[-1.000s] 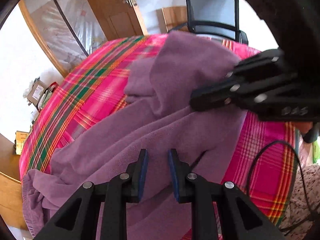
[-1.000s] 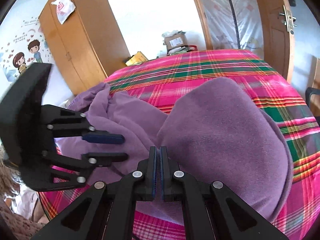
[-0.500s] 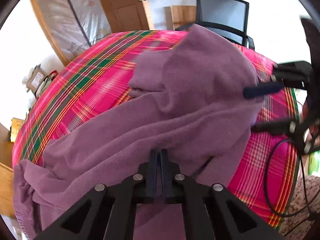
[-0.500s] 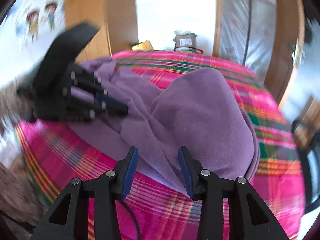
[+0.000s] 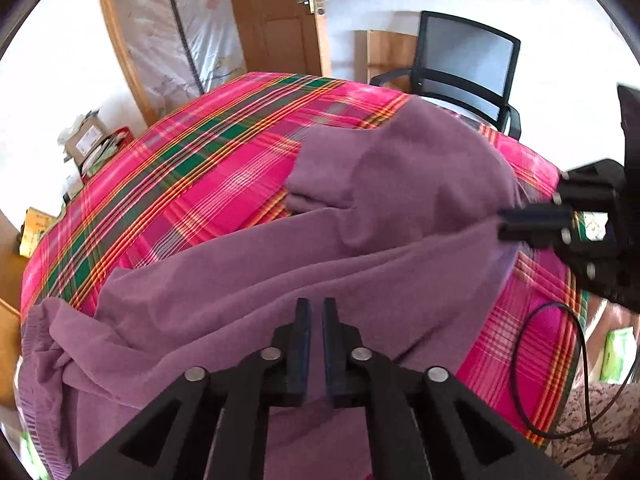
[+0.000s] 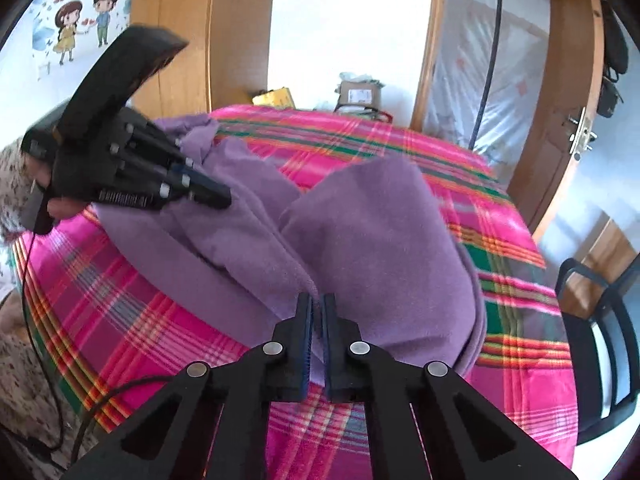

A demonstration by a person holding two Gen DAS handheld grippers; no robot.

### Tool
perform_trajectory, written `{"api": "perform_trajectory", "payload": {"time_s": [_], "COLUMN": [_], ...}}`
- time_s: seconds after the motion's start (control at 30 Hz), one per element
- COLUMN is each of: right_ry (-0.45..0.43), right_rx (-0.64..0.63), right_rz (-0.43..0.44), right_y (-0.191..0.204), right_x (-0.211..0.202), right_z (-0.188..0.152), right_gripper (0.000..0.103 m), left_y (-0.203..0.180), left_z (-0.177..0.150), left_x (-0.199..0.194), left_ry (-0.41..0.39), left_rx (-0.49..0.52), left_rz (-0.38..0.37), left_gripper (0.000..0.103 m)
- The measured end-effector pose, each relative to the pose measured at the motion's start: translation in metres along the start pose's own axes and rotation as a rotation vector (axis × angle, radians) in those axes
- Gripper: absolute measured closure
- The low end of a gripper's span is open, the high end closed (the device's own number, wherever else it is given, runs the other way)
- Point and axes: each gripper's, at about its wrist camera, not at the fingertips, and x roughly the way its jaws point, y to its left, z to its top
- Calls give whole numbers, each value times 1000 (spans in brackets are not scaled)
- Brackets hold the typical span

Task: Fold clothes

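A purple fleece garment lies crumpled across a bed with a pink plaid cover. My left gripper is shut on a fold of the garment near its front edge, with purple cloth showing in the thin slit between the fingers. At the right side of the left wrist view, my right gripper pinches the garment's other edge. In the right wrist view the right gripper is shut on the garment at its near hem. The left gripper, held by a hand, grips the cloth at upper left.
A black office chair stands past the bed's far corner, beside a wooden door. Cardboard boxes sit behind the bed. A black cable hangs over the bed's edge. A wooden wardrobe stands at the left.
The left gripper, open one second ago, closed on the garment. The right gripper opened half a second ago and has now closed on the garment's near hem.
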Motion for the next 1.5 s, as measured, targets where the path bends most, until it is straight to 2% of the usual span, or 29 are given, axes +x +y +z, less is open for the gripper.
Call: {"api": "perform_trajectory", "payload": {"time_s": [0.13, 0.3, 0.43, 0.57, 0.6, 0.63, 0.7, 0.73, 0.87, 1.0, 1.07, 1.1, 1.13, 1.17, 1.2, 1.3, 1.4, 1.5], "right_ry": [-60, -113, -116, -67, -55, -46, -21, -12, 24, 53, 59, 57, 55, 56, 61, 55, -4, -62], "right_rx": [43, 78, 80, 81, 81, 76, 37, 17, -49, -68, -61, -68, -77, -89, -98, -101, -41, 30], "right_rz": [-30, -80, -36, 11, 21, 27, 55, 70, 128, 142, 159, 159, 156, 148, 141, 163, 176, 147], "right_y": [-7, -16, -20, -16, -15, -12, -3, 2, 22, 27, 27, 28, 30, 31, 32, 31, 20, 3], "right_x": [-8, -6, -7, -6, -6, -6, -6, -5, 3, 21, 25, 25, 25, 25, 25, 21, 10, 4], "right_z": [14, 38, 44, 31, 28, 24, 15, 11, 4, 6, 7, 7, 8, 8, 8, 11, 19, 34], "right_gripper": [99, 101, 101, 99, 94, 82, 68, 64, 60, 60, 61, 68, 84, 93, 97, 100, 100, 100], "left_y": [-15, -25, -29, -34, -35, -36, -38, -40, -40, -36, -34, -32, -31, -30, -29, -29, -27, -25], "left_z": [-1, 1, 0, -5, -6, -8, -10, -12, -18, -23, -25, -25, -25, -25, -25, -23, -20, -15], "left_x": [-10, -19, -22, -19, -17, -16, -13, -12, -5, -2, -3, -4, -4, -4, -4, -5, -10, -14], "left_ry": [-16, -34, -34, -19, -14, -9, 2, 7, 36, 55, 53, 53, 52, 51, 50, 36, 10, -14], "left_rx": [56, 75, 78, 87, 88, 90, 93, 95, 87, 59, 51, 47, 44, 41, 37, 35, 26, 16], "left_rz": [21, 22, 4, -24, -29, -34, -45, -50, -58, -53, -38, -29, -25, -21, -16, -1, 6, 12], "left_gripper": [93, 93, 92, 88, 88, 88, 88, 88, 88, 88, 88, 88, 88, 88, 88, 88, 88, 88]}}
